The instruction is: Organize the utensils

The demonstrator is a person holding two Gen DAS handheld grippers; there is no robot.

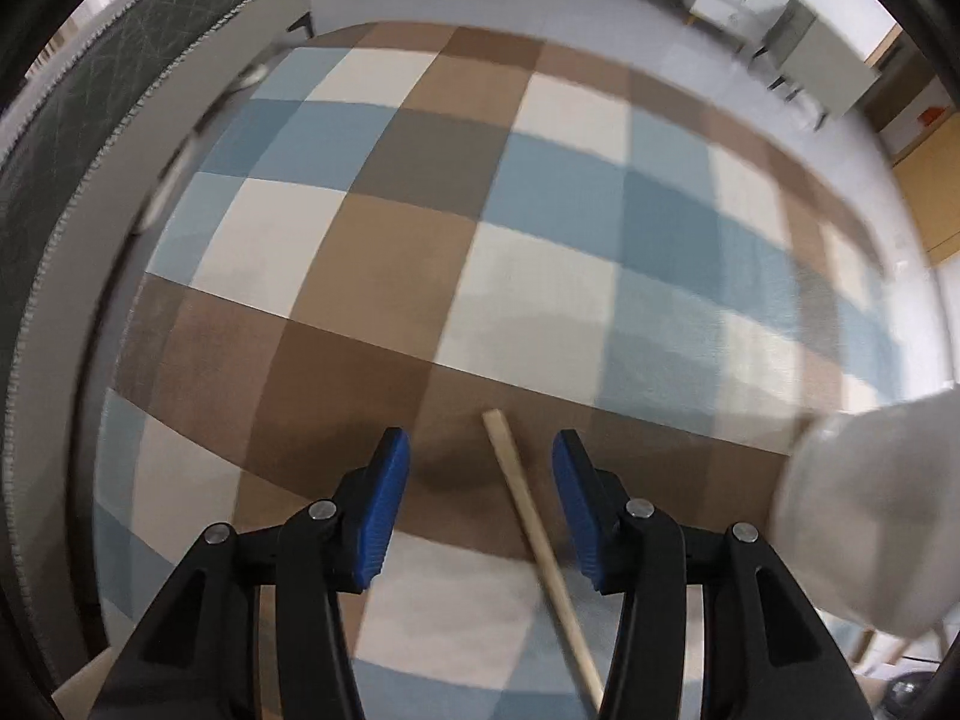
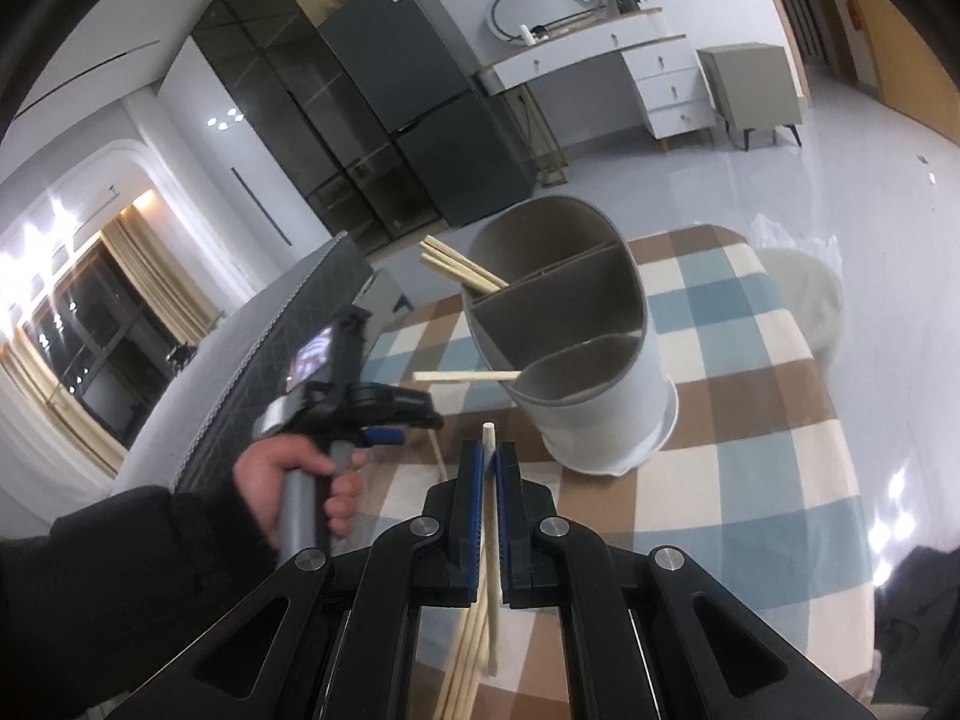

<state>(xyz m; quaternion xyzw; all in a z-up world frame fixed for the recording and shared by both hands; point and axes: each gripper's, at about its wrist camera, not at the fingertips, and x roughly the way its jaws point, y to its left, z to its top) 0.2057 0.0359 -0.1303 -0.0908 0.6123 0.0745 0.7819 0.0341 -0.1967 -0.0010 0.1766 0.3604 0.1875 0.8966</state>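
Checked tablecloth in brown, blue and cream covers the table; grey floor, a dark fridge and a white dresser lie beyond. Left gripper points steeply down at the cloth, jaws spread, one wooden chopstick lying loose between them, nearer the right blue pad, untouched by either. Right gripper is pressed together, pinching an upright chopstick; more sticks hang below its jaws. Ahead stands the grey divided utensil holder, several chopsticks leaning out of its far compartment, another lying across its near rim. A hand grips the left tool's handle.
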